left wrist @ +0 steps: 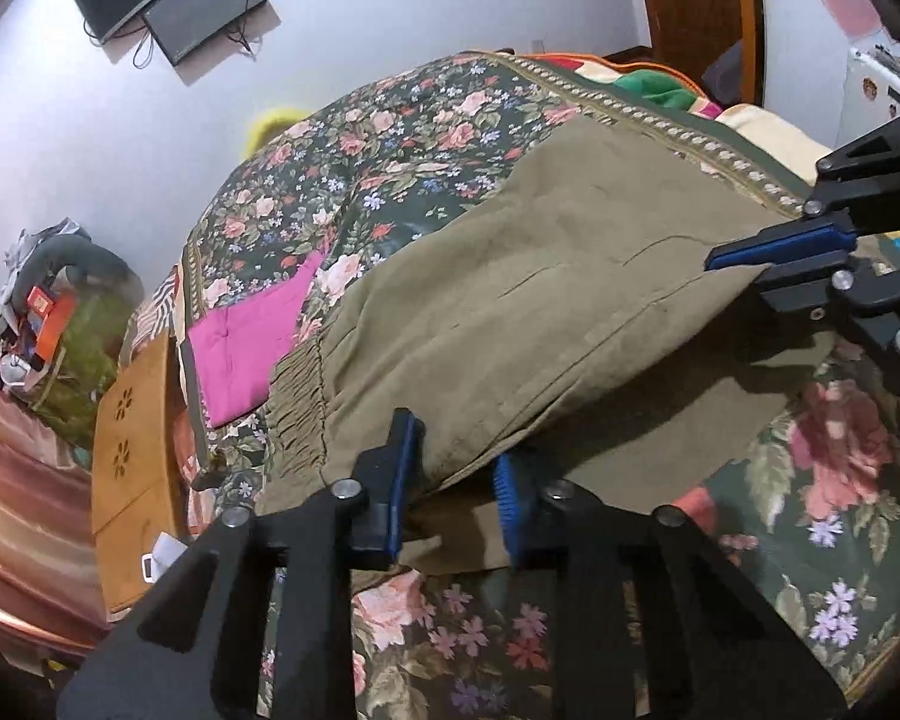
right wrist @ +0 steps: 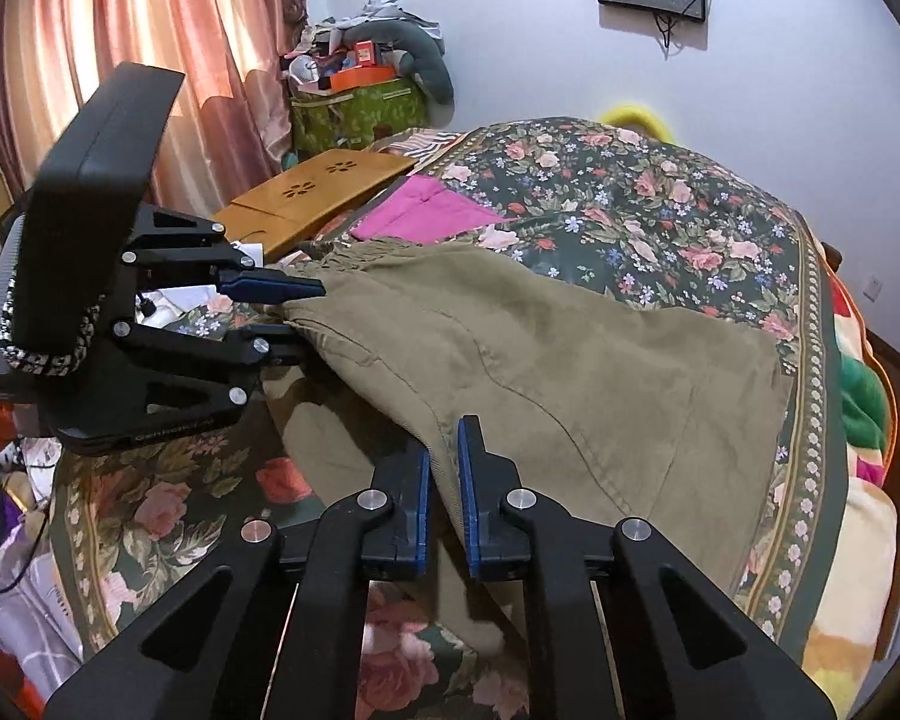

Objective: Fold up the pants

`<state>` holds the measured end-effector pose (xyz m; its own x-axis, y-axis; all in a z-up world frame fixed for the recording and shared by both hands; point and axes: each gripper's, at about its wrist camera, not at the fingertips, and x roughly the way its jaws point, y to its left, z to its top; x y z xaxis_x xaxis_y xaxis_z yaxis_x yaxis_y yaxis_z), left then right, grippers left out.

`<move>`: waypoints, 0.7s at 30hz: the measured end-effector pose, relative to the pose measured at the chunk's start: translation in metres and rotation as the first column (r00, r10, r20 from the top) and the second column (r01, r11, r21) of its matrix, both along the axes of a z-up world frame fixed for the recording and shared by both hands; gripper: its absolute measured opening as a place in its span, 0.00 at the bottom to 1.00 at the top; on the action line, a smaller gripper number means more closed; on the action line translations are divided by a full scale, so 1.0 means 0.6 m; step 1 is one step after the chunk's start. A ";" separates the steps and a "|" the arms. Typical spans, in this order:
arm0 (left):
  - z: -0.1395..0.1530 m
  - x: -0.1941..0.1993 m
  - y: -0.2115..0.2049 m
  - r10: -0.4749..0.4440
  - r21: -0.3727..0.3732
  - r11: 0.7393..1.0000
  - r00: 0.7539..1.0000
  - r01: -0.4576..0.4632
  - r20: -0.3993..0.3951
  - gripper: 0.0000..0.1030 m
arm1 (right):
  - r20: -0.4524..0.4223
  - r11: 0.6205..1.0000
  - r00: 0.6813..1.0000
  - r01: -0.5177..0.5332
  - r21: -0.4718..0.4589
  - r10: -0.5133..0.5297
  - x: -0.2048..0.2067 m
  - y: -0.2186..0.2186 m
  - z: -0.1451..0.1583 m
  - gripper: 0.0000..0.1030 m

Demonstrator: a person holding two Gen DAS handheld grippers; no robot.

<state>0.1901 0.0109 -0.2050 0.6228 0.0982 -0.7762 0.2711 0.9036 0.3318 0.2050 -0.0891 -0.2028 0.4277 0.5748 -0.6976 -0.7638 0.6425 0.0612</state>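
Olive-green pants (left wrist: pixel 540 276) lie on a floral bedspread (left wrist: pixel 390 138), with the gathered waistband (left wrist: pixel 297 402) at the left in the left wrist view. My left gripper (left wrist: pixel 456 468) is shut on the near edge of the pants and lifts it off the bed. My right gripper (right wrist: pixel 444 480) is shut on the pants' edge (right wrist: pixel 570 372) further along the same side. Each gripper shows in the other's view: the right gripper (left wrist: pixel 744 267) at the right, the left gripper (right wrist: pixel 306 306) at the left. A lower layer of the pants (left wrist: pixel 660 444) stays flat on the bed.
A pink cloth (left wrist: pixel 252 330) lies on the bed beyond the waistband. A wooden lap table (right wrist: pixel 312 192) sits at the bed's edge. A cluttered green box (right wrist: pixel 360 102) and curtains (right wrist: pixel 150 30) stand behind. Coloured blankets (right wrist: pixel 864 408) lie at the bed's far side.
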 end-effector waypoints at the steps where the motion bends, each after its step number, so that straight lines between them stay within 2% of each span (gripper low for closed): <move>1: 0.002 -0.004 0.001 0.002 -0.005 1.000 1.000 -0.002 0.000 0.21 | -0.002 1.000 1.000 -0.002 0.001 0.002 0.000 -0.001 0.000 0.07; 11: -0.014 -0.030 0.025 0.043 -0.130 0.990 0.997 -0.050 -0.059 0.20 | -0.040 1.000 0.999 -0.012 -0.020 0.012 -0.021 0.003 -0.026 0.08; 17: -0.014 -0.046 0.038 0.061 -0.194 0.978 0.994 -0.077 -0.091 0.25 | -0.084 1.000 0.997 0.000 -0.009 -0.001 -0.024 -0.005 -0.029 0.13; 21: 0.005 -0.061 0.055 0.088 -0.227 0.968 0.993 -0.105 -0.081 0.45 | -0.081 1.000 0.997 -0.013 -0.010 0.012 -0.034 -0.012 -0.019 0.14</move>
